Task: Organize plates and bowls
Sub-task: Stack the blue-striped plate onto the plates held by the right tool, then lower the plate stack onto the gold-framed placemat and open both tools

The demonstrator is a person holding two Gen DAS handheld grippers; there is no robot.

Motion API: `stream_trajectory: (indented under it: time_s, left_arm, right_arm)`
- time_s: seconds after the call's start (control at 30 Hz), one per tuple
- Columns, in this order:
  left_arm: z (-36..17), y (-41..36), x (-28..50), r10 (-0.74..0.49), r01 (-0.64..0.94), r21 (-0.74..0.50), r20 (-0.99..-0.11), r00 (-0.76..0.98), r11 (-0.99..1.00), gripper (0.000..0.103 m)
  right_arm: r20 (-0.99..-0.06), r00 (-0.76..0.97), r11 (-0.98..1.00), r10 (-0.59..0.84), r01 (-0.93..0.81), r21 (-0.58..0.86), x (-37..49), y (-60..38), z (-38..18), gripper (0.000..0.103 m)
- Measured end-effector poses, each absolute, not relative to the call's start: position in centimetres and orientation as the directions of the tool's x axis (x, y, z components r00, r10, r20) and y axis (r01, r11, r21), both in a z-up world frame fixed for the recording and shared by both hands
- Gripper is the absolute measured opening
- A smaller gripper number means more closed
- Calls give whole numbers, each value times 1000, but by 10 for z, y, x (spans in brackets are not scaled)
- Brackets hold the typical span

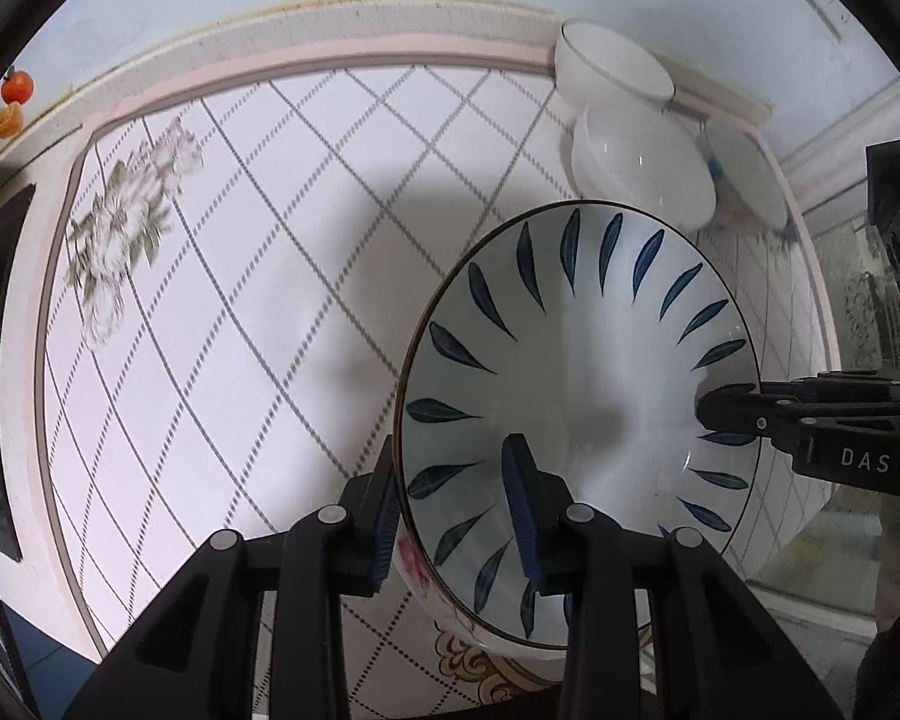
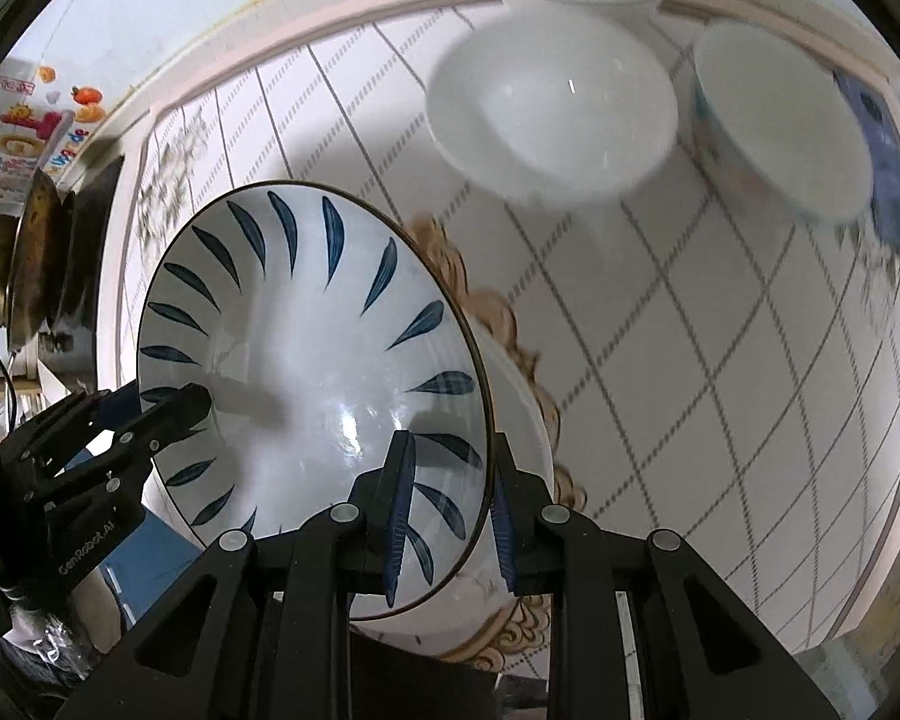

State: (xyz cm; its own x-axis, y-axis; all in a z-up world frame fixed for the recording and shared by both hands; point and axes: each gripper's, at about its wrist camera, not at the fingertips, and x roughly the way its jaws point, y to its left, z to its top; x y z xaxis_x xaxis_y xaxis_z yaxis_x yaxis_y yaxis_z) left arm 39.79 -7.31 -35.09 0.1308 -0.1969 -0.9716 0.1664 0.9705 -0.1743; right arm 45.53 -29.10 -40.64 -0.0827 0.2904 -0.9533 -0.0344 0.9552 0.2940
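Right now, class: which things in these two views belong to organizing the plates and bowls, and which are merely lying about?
Belongs to the job:
- blue-leaf bowl, rim gripped by left gripper and right gripper
- two white bowls
- patterned bowl

Lying about:
- fruit stickers on wall
- metal pots
- tiled table

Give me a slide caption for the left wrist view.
Both tongs, left and right, grip the leaf-patterned bowl by opposite rims above the tiled counter.

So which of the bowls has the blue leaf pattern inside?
The large bowl held at its rim by both hand-held grippers, left and right. The other three bowls near the table's far edge are plain white inside.
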Motion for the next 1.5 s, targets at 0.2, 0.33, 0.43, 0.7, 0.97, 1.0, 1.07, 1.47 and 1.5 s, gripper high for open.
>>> stream_trajectory:
  time_s: [0.2, 0.33, 0.43, 0.7, 0.97, 1.0, 1.07, 1.47, 1.5]
  left_arm:
    - [-364, -78, 385, -184, 151, -168, -977, 104, 974, 30]
    - [-370, -81, 381, -169, 148, -153, -980, 103, 977, 30]
    - [-373, -83, 380, -159, 145, -143, -982, 102, 979, 30]
    - [-382, -82, 381, -153, 109, -143, -984, 92, 984, 30]
    - [-388, -77, 380, -178, 62, -173, -980, 85, 983, 30]
    - [-389, -77, 379, -184, 55, -179, -979, 84, 982, 30]
    - [-390, -76, 378, -192, 41, -189, -978, 84, 981, 30]
    - [-381, -68, 362, -162, 22, -161, -980, 115, 987, 30]
    - [-376, -69, 360, -155, 21, -154, -980, 122, 988, 30]
  right_arm:
    - [-951, -105, 955, 291, -26, 295, 429, -296, -430, 26]
    - [-952, -111, 956, 285, -32, 290, 418, -294, -441, 26]
    - [-952, -115, 957, 282, -37, 288, 422, -292, -444, 26]
    - [-954, -117, 958, 275, -52, 282, 428, -272, -458, 26]
    - [-952, -126, 955, 278, -66, 288, 427, -272, -458, 26]
    - [-951, -130, 954, 281, -70, 291, 427, -272, -458, 26]
    - [-949, -127, 952, 289, -63, 299, 427, -275, -457, 26]
    - [-943, -113, 945, 314, -53, 321, 425, -284, -449, 28]
    - [-943, -104, 946, 315, -48, 321, 425, -286, -447, 28]
